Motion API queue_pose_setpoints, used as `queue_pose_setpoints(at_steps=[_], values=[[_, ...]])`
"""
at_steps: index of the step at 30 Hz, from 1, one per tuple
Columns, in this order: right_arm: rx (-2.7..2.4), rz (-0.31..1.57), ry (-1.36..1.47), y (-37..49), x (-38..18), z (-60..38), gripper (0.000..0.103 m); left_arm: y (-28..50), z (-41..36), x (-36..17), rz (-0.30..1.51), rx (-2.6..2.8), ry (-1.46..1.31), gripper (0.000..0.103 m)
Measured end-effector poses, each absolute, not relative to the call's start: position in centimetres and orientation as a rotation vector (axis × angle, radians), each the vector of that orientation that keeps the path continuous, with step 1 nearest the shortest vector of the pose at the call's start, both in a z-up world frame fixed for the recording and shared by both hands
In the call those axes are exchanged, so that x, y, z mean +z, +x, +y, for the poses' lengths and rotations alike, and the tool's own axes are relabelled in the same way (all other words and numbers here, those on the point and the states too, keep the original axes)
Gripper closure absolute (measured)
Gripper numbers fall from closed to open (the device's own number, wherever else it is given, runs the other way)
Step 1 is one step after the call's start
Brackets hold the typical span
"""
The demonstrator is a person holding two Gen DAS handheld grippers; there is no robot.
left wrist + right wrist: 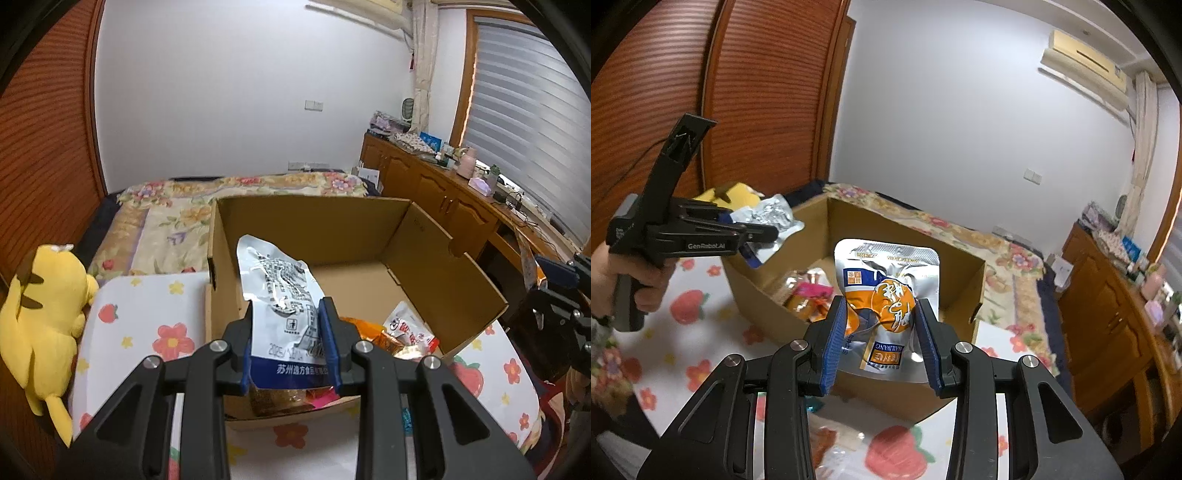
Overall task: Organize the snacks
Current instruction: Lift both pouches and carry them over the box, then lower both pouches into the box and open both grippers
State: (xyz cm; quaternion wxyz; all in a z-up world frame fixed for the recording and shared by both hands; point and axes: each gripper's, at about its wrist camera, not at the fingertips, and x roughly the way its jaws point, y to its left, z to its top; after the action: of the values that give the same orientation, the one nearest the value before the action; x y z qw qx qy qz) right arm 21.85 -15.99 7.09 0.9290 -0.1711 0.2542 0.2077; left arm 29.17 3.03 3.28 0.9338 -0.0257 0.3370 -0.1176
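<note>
An open cardboard box (436,266) stands on a flowered cloth; it also shows in the right wrist view (964,258). My left gripper (290,332) is shut on a silver and blue snack pouch (280,295) and holds it over the box's near left corner. That gripper (757,230) and its pouch (772,218) show at the left of the right wrist view. My right gripper (881,328) is shut on a silver and orange snack pouch (890,295) above the box's near edge. Several snack packets (406,328) lie inside the box.
A yellow plush toy (44,314) lies to the left of the box. A bed with a floral quilt (177,218) is behind it. A wooden cabinet (443,192) with clutter runs along the right under a window. A reddish packet (823,443) lies on the cloth near the box.
</note>
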Motion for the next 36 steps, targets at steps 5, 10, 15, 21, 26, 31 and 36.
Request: queue_pose_setpoints(at_steps=[5, 10, 15, 21, 26, 31, 36], values=[[0.408, 0.546, -0.384, 23.3, 6.2, -15.4, 0.066, 29.9, 3.2, 2.3, 0.712, -0.232, -0.06, 0.075], [0.403, 0.585, -0.374, 25.4, 4.7, -14.8, 0.066, 30.1, 2.9, 1.8, 0.725, -0.237, -0.067, 0.074], [0.401, 0.621, -0.315, 27.3, 3.3, -14.9, 0.066, 30.1, 2.9, 1.4, 0.746, -0.245, -0.077, 0.074], [0.394, 0.645, -0.272, 28.3, 1.8, -15.1, 0.066, 30.2, 3.1, 1.2, 0.755, -0.243, -0.06, 0.068], [0.385, 0.682, -0.225, 29.8, 1.2, -15.5, 0.065, 29.8, 3.1, 1.3, 0.745, -0.239, -0.058, 0.064], [0.384, 0.716, -0.182, 30.6, 0.6, -16.0, 0.065, 29.0, 3.0, 1.4, 0.731, -0.252, -0.054, 0.06], [0.391, 0.738, -0.138, 31.0, 0.4, -16.5, 0.065, 28.6, 2.6, 1.6, 0.723, -0.258, -0.041, 0.054]])
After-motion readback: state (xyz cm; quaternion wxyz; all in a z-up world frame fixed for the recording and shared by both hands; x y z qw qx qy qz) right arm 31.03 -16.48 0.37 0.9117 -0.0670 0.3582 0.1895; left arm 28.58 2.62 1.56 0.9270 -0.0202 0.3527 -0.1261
